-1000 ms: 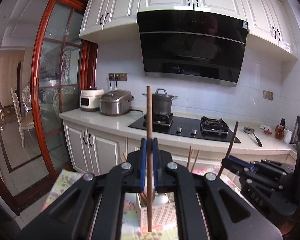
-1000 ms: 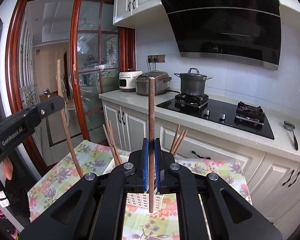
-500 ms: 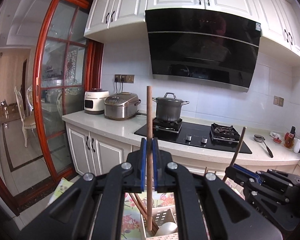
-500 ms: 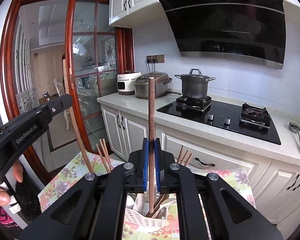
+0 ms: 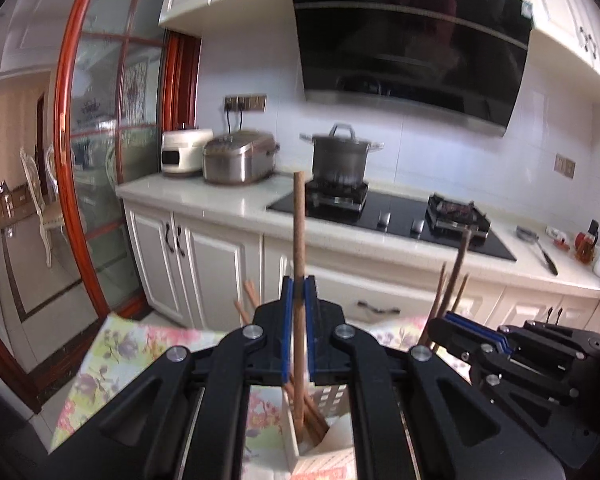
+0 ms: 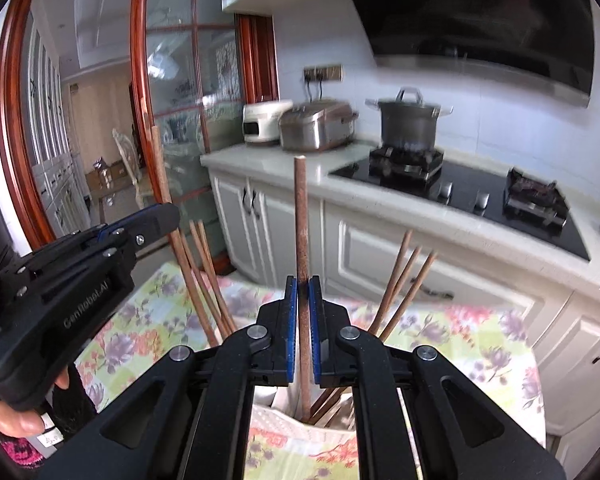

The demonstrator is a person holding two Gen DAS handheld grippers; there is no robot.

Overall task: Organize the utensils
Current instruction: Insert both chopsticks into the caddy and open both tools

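Chopsticks (image 5: 299, 240) (image 6: 301, 220) (both clamped in tongs) reach the holder's rim (image 6: 284, 412).

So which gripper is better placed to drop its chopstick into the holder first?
Left, narrowly. Both grippers are shut on upright chopsticks, but the left gripper's chopstick tip is already down inside the white holder; the right gripper's chopstick tip sits near the rim.

Matte-black claw (image 6: 303, 330) with blue finger pads (image 6: 292, 330) and silver screws (image 6: 257, 332); the second claw (image 6: 140, 224) carries pale "GenRobot.AI" lettering, a dark fingerless glove (image 6: 74, 404) beneath it.
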